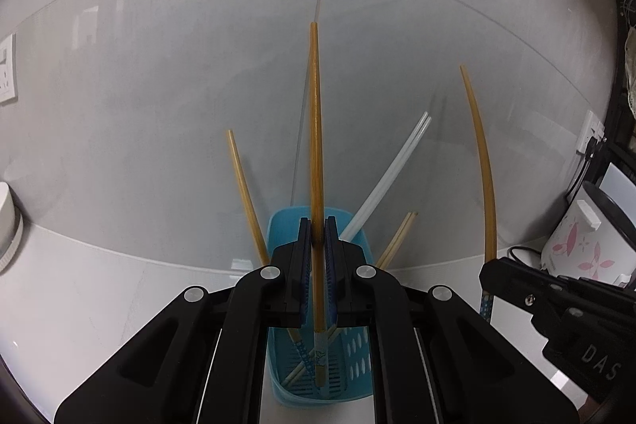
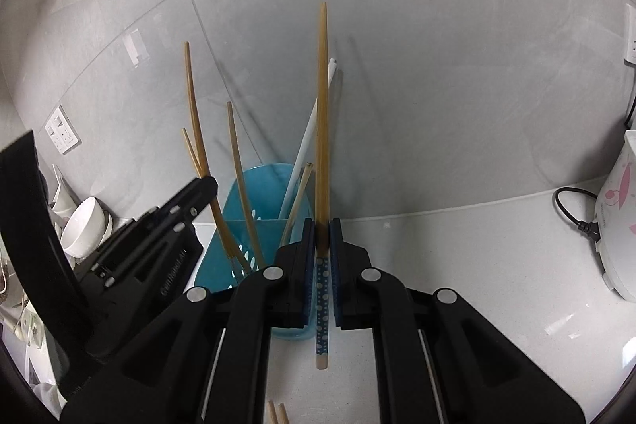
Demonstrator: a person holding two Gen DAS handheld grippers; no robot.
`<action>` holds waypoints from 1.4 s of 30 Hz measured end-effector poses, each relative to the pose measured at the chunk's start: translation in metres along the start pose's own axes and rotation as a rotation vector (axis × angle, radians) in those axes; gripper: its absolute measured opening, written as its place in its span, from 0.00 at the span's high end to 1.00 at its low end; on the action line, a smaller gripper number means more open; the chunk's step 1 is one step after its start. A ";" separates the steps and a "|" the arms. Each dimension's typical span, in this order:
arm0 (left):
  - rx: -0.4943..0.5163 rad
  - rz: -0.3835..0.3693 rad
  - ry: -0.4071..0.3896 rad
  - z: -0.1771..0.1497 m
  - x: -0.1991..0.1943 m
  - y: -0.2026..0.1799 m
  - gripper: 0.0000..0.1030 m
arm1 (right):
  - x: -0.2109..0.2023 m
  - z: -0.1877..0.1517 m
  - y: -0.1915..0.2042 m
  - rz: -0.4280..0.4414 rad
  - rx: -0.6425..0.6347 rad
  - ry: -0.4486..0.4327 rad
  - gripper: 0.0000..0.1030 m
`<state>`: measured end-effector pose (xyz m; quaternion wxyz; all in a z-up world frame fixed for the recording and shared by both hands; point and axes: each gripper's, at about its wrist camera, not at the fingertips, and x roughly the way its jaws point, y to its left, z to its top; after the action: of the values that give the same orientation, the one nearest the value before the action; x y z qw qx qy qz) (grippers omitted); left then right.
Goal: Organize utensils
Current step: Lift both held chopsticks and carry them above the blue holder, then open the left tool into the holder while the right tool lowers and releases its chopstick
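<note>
The left hand-held gripper (image 1: 317, 237) tilts downward over the blue basket (image 1: 359, 356), clamped on a wooden chopstick (image 1: 315, 130) whose lower end sits inside it. The right hand-held gripper (image 2: 322, 239), angled down beside the basket, pinches a dotted-handle chopstick (image 2: 322, 130) above the pale grey worktop (image 2: 477, 265). Grey wall tiles (image 1: 198, 66) stand behind.

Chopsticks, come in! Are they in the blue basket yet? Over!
Left gripper shut on a chopstick, its end low inside the blue basket. Right gripper shut on another chopstick, beside the basket. Nothing blocking.
</note>
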<state>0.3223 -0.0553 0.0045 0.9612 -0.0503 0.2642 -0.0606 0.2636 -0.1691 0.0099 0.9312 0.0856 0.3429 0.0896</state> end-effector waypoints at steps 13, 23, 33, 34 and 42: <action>0.010 0.039 0.078 0.002 -0.002 0.010 0.90 | 0.004 0.004 0.002 0.011 -0.006 0.010 0.94; 0.004 0.136 0.164 0.014 -0.029 0.027 0.39 | -0.001 0.015 0.011 0.068 -0.037 -0.029 0.93; -0.009 0.158 0.213 0.008 -0.058 0.055 0.06 | -0.002 0.032 0.032 0.137 -0.061 -0.101 0.93; -0.016 0.159 0.224 0.007 -0.060 0.060 0.06 | -0.001 0.033 0.034 0.138 -0.063 -0.108 0.93; -0.042 0.170 0.261 0.002 -0.051 0.065 0.06 | 0.013 0.030 0.049 0.135 -0.093 -0.165 0.93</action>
<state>0.2859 0.0164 0.0232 0.9192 -0.0396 0.3913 0.0205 0.2875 -0.1214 0.0353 0.9511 0.0725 0.2538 0.1606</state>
